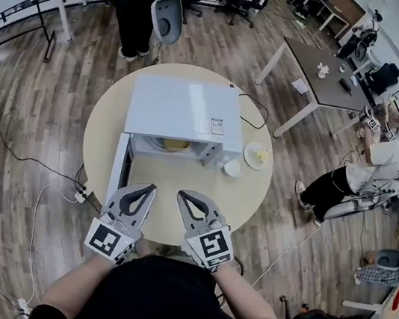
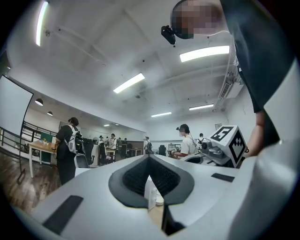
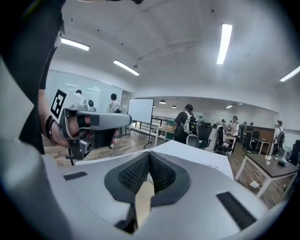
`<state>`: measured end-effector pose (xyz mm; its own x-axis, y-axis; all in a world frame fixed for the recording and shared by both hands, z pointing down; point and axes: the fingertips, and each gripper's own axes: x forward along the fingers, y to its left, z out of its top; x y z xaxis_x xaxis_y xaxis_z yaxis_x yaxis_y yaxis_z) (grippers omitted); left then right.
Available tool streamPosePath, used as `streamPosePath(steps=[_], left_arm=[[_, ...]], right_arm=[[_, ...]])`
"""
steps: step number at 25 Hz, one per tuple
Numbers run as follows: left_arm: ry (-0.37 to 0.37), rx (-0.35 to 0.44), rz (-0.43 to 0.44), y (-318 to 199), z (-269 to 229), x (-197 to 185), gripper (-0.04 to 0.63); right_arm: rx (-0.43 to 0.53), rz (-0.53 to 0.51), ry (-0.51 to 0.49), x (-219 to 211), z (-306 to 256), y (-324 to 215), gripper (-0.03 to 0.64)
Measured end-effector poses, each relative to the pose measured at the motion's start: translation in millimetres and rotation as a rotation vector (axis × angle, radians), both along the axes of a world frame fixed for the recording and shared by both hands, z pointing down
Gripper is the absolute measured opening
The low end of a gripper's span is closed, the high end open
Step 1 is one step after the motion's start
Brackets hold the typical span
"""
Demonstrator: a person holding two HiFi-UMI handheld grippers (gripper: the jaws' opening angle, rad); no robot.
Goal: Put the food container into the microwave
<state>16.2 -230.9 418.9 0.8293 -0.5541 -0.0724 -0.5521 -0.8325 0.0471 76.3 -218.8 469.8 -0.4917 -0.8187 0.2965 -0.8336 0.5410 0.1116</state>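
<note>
The food container (image 1: 177,144) sits inside the microwave (image 1: 185,107), whose door (image 1: 117,170) stands open. It is straight ahead of both jaws and well apart from them. The left gripper (image 1: 151,188) and the right gripper (image 1: 182,194) are both clenched on nothing. I judge the container to be light and rather stiff, with contents that can spill. If it needs moving, grasp its near rim and keep it level.

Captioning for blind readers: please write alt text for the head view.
A white microwave stands on a round table with its door open and a food container inside. At the table's near edge, the left gripper and right gripper are held shut and empty.
</note>
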Motion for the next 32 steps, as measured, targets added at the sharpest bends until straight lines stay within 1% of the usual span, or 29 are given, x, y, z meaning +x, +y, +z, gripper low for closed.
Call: streamPosePath(steps=[1,3,6,10,15,17,23,32], left_arm=[[-0.003,0.006,0.002,0,-2,0,0.018],[-0.008,0.010,0.003,1,-6,-1,0.018],[-0.008,0.021,0.005,2,-11,-2,0.018],[-0.008,0.032,0.009,0,-15,-2,0.018],[-0.009,0.035,0.009,-1,-17,0,0.018],[-0.005,0.038,0.005,-1,-20,-1,0.018],[0.010,0.053,-0.020,-5,-29,-6,0.018],[0.021,0.045,-0.042,-7,-27,-12,0.018]], right_arm=[[0.027,0.014,-0.025,4,-7,0,0.014],[0.048,0.044,-0.084,12,-17,0,0.014],[0.038,0.094,-0.145,27,-22,1,0.014],[0.051,0.145,-0.217,40,-27,2,0.014],[0.065,0.181,-0.280,52,-30,5,0.014],[0.071,0.188,-0.288,54,-31,6,0.014],[0.121,0.199,-0.266,60,-37,6,0.014],[0.122,0.219,-0.278,67,-33,9,0.014]])
